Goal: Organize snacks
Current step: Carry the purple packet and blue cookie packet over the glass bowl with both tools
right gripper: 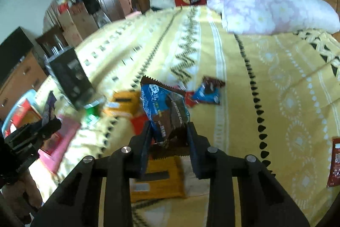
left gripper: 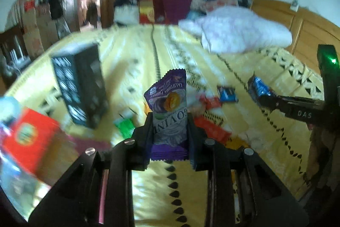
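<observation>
Left wrist view is showing the left gripper (left gripper: 170, 131) clamping a purple prune packet (left gripper: 167, 103), which is standing upright between the jaws, clear of the yellow bedspread (left gripper: 136, 52). Right wrist view is showing the right gripper (right gripper: 170, 131) pinching a blue-and-brown snack packet (right gripper: 165, 112) in the same manner, the packet rising out of the jaws above the bedding.

Progress, as judged: the sorting is sitting at an early to middle stage. Two packets are being carried, but neither is yet resting in any container. A dark box (left gripper: 80, 86) is standing upright on the bed to the left, and a red carton (left gripper: 27, 137) is lying near the left edge beside what is appearing to be a clear tub; whether either is the intended destination cannot be told.

Outstanding items are lying loose on the bedspread: a small blue packet (right gripper: 209, 92) beyond the right gripper, an orange packet (right gripper: 157, 176) below it, a green packet (left gripper: 125, 127), an orange-red wrapper (left gripper: 212, 129) and a dark red packet (right gripper: 334, 161) at the far right edge. Motion blur is obscuring several labels.

Remaining work, in my assessment: both held packets are awaiting placement, and at least five loose items are awaiting collection.
</observation>
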`<control>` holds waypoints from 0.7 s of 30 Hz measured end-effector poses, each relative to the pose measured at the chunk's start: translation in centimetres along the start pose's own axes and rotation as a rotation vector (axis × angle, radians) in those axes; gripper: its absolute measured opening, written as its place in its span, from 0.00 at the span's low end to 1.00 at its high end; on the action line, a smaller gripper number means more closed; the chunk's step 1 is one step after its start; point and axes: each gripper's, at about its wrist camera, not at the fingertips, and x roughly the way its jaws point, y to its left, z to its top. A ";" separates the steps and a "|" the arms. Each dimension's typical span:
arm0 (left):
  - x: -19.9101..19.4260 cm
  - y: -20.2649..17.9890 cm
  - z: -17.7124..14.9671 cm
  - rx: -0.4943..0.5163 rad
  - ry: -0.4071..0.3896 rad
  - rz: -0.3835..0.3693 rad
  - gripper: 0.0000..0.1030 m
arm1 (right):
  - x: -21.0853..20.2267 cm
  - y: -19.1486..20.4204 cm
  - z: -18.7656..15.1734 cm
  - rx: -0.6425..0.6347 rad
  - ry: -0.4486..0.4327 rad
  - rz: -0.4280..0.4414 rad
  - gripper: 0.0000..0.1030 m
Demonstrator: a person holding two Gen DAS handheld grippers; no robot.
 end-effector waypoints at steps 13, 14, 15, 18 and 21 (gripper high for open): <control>-9.2 13.4 1.3 -0.177 -0.107 0.275 0.28 | -2.6 16.5 6.8 -0.170 -0.111 0.216 0.29; -10.1 15.1 1.2 -0.206 -0.115 0.296 0.28 | -2.5 18.4 7.2 -0.189 -0.115 0.243 0.29; -10.6 16.2 1.1 -0.223 -0.119 0.313 0.28 | -2.5 20.0 7.4 -0.205 -0.118 0.264 0.28; -11.9 19.1 0.8 -0.272 -0.122 0.377 0.28 | -2.1 25.5 8.3 -0.255 -0.109 0.346 0.27; -11.9 22.2 0.3 -0.312 -0.089 0.447 0.28 | -1.7 30.7 8.5 -0.304 -0.088 0.432 0.27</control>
